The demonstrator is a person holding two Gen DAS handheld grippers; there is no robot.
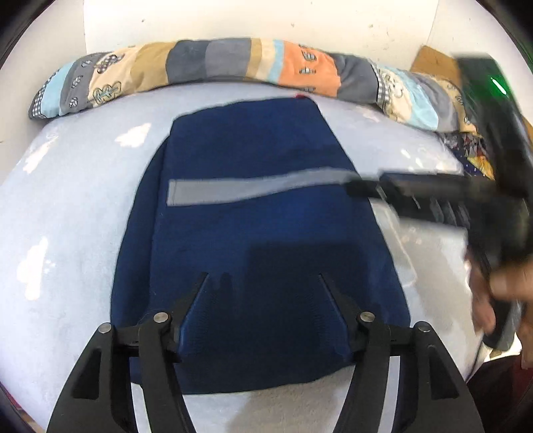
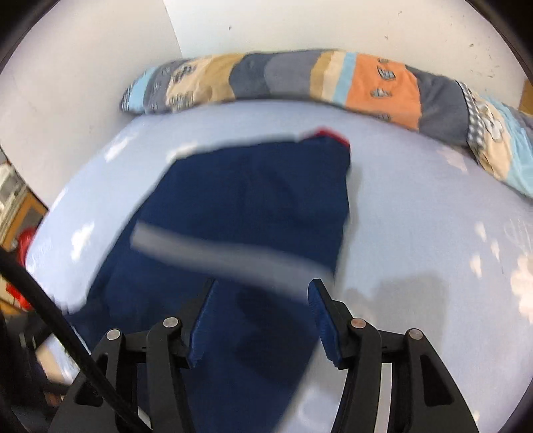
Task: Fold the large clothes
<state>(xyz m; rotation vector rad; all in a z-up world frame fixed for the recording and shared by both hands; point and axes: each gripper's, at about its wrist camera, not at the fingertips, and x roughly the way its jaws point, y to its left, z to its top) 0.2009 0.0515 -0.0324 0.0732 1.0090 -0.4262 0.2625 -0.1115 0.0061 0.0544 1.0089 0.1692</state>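
Note:
A navy blue garment [image 1: 260, 239] with a grey reflective stripe [image 1: 233, 191] lies partly folded on the pale blue bed sheet [image 1: 66, 233]. My left gripper [image 1: 263, 276] is open and empty, hovering over the garment's near end. My right gripper [image 2: 263, 286] is open and empty above the garment [image 2: 253, 200], near its right edge by the stripe [image 2: 216, 253]. The right gripper [image 1: 359, 188] also shows in the left wrist view, blurred, coming in from the right with its tips at the stripe's right end.
A long patchwork bolster [image 1: 233, 63] lies along the far edge of the bed against the white wall [image 1: 233, 20]. Patterned cloth [image 1: 473, 150] lies at the far right. The bed's left edge with a wooden frame [image 2: 23, 213] shows in the right wrist view.

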